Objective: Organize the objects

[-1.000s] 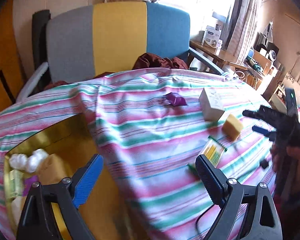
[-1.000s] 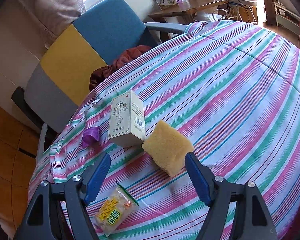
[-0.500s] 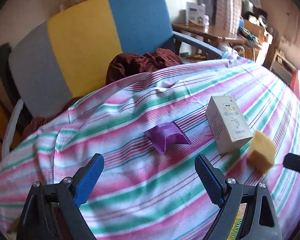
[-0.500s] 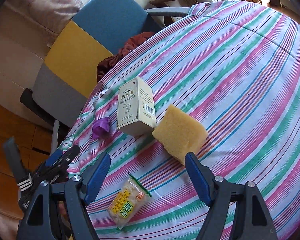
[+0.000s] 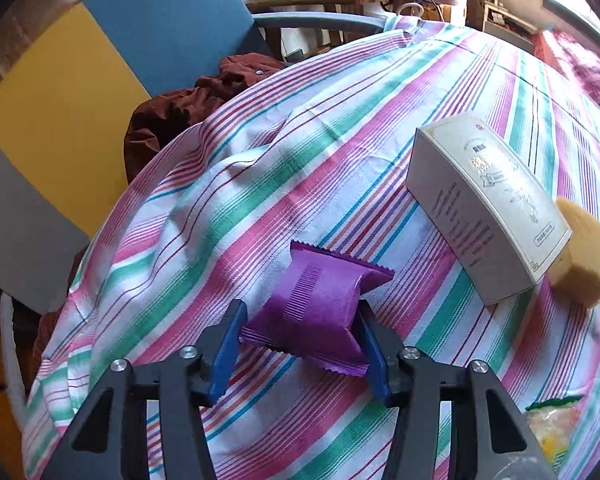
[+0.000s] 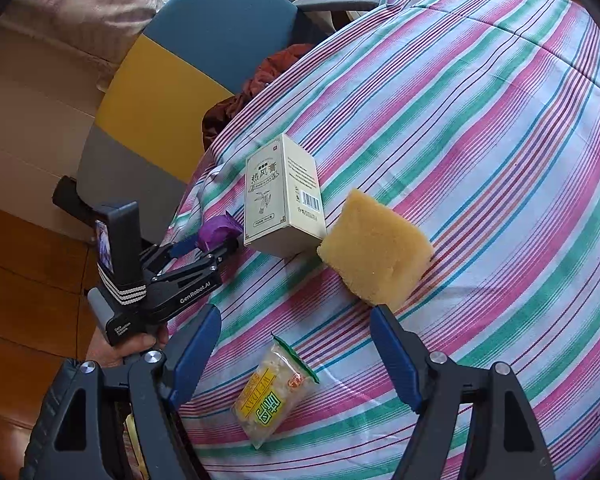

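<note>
The left hand-held gripper (image 5: 300, 344) is seen pointing down at the striped cloth (image 5: 260, 208), and its jaws are closing around the purple packet (image 5: 320, 300). The packet lies between the two blue pads, and both pads seem to touch its sides, but a firm squeeze cannot be confirmed. In the right wrist view the same gripper (image 6: 220, 246) is seen at the left edge of the cloth with the purple packet (image 6: 216, 230) at its tips, and it is held from below by a hand (image 6: 124, 346).

The white box (image 5: 488, 208) is placed to the right of the purple packet, a little apart from it. The yellow sponge (image 5: 580, 256) is found directly behind the box on the far right side, touching it. A clear snack bag (image 5: 552, 428) with yellow print is seen to the lower right of the packet, well apart.

The right hand-held gripper (image 6: 296, 352) is kept wide open above the cloth, and nothing is gripped; the snack bag (image 6: 276, 392) lies on the cloth below its pads.
</note>
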`<state>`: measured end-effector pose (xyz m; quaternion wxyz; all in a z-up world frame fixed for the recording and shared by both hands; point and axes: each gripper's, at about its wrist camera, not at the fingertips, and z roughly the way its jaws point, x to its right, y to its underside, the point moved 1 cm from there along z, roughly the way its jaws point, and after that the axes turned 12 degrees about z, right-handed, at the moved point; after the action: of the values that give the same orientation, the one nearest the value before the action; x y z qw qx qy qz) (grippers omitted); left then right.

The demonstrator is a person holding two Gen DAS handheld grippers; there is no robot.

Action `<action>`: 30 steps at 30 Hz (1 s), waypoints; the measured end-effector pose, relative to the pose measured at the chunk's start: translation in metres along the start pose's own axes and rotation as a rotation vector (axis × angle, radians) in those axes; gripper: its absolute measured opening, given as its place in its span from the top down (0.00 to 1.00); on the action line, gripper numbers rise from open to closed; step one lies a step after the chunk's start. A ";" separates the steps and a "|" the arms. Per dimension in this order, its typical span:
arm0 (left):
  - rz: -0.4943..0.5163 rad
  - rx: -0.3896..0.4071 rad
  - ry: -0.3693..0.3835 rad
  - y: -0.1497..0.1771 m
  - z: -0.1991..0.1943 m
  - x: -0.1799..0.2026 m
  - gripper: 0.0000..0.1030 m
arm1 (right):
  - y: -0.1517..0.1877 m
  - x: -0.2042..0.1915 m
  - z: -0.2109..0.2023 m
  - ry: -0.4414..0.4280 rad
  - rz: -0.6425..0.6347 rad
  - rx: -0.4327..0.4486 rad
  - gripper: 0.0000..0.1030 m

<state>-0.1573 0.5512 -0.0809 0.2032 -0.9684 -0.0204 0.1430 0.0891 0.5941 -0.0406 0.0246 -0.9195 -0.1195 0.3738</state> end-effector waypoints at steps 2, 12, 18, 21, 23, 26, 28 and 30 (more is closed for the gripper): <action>-0.063 0.021 0.036 0.003 -0.005 -0.002 0.47 | -0.001 0.002 -0.001 0.001 0.009 0.003 0.24; -0.293 0.041 0.016 0.042 -0.046 0.018 0.48 | -0.003 0.004 -0.002 0.037 0.000 0.023 0.24; -0.362 0.060 -0.048 0.091 -0.090 0.061 0.48 | -0.003 0.001 -0.002 0.062 -0.026 0.042 0.24; -0.393 0.078 -0.072 0.115 -0.109 0.080 0.48 | -0.001 -0.004 -0.005 0.070 -0.059 0.063 0.24; -0.427 0.086 -0.085 0.131 -0.117 0.087 0.48 | 0.001 -0.009 -0.007 0.080 -0.091 0.083 0.24; -0.479 0.084 -0.084 0.151 -0.121 0.094 0.48 | 0.003 -0.018 -0.006 0.075 -0.124 0.085 0.24; -0.478 0.091 -0.082 0.159 -0.124 0.099 0.48 | 0.002 -0.029 -0.004 0.103 -0.164 0.096 0.24; -0.457 0.103 -0.086 0.160 -0.127 0.105 0.48 | -0.001 -0.043 0.000 0.125 -0.207 0.112 0.24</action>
<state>-0.0238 0.3656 -0.0614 0.2783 -0.9200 -0.2405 0.1350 0.0591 0.5853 -0.0116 0.1216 -0.9210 -0.1907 0.3171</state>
